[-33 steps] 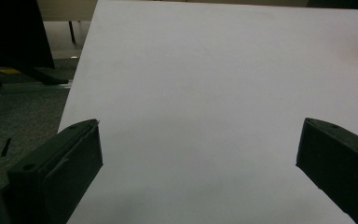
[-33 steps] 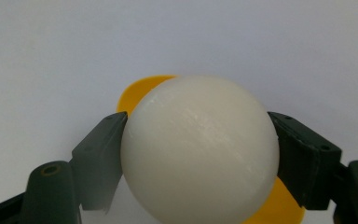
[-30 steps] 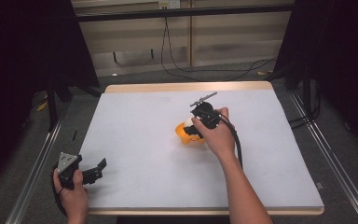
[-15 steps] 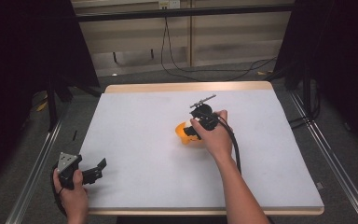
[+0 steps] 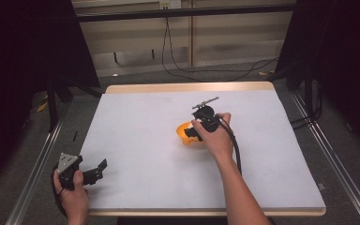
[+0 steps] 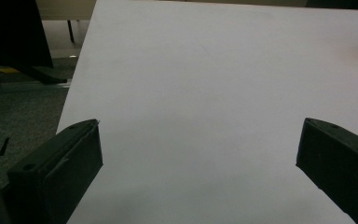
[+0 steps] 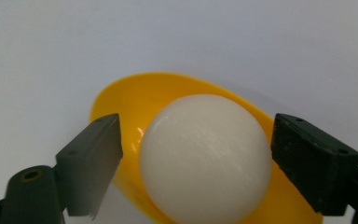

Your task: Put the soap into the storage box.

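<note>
So the white ball (image 7: 204,158) sits in the yellow bowl (image 7: 135,100), drop looks done; right claw (image 7: 196,151) has just been opening, jaws clear of it. Left claw (image 5: 96,169) is spread wide, idle.

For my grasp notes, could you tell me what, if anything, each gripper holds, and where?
Nothing: the right gripper has just opened around the white ball in the yellow bowl; the left gripper is open.
</note>
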### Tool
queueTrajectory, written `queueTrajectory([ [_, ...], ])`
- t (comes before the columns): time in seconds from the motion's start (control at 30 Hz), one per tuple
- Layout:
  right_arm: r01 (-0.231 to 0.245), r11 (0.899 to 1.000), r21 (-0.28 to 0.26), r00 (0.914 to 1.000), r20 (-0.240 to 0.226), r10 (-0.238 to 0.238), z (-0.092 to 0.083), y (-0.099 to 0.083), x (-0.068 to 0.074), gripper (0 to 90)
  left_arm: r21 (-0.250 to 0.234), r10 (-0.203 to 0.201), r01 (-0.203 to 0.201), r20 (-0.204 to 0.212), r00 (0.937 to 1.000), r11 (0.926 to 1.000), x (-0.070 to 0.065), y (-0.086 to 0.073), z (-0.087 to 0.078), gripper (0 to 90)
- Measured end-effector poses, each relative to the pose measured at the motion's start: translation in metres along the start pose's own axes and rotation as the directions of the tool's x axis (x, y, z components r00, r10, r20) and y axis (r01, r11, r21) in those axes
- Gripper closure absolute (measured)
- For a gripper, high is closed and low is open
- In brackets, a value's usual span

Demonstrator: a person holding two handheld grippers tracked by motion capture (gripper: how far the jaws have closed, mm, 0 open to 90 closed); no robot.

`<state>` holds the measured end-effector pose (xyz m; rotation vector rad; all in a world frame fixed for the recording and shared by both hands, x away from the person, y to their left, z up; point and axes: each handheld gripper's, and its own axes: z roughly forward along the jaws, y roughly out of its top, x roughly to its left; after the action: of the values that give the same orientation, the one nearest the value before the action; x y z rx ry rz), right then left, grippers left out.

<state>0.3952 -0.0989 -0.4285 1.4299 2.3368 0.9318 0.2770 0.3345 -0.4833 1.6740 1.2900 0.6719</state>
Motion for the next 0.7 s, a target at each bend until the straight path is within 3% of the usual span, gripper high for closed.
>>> queueTrajectory([
  [0.03, -0.008, 1.000, 0.000, 0.9998, -0.019, 0.008, -0.001, 0.001, -0.001, 14.6, 0.000, 0.000, 0.000, 0.000, 1.0000, 1.0000, 0.000, 0.000, 0.000, 0.0],
  [0.33, 0.006, 1.000, -0.020, 0.9996, -0.027, -0.007, -0.010, -0.002, -0.003, 9.1, -0.001, -0.004, 0.004, 0.001, 1.0000, 1.0000, 0.000, 0.000, 0.000, 0.0],
  [0.7, 0.020, 0.997, -0.069, 0.9997, -0.013, -0.021, -0.026, -0.013, -0.011, 0.0, 0.000, -0.002, 0.002, 0.001, 1.0000, 1.0000, 0.000, 0.000, 0.000, 0.0],
])
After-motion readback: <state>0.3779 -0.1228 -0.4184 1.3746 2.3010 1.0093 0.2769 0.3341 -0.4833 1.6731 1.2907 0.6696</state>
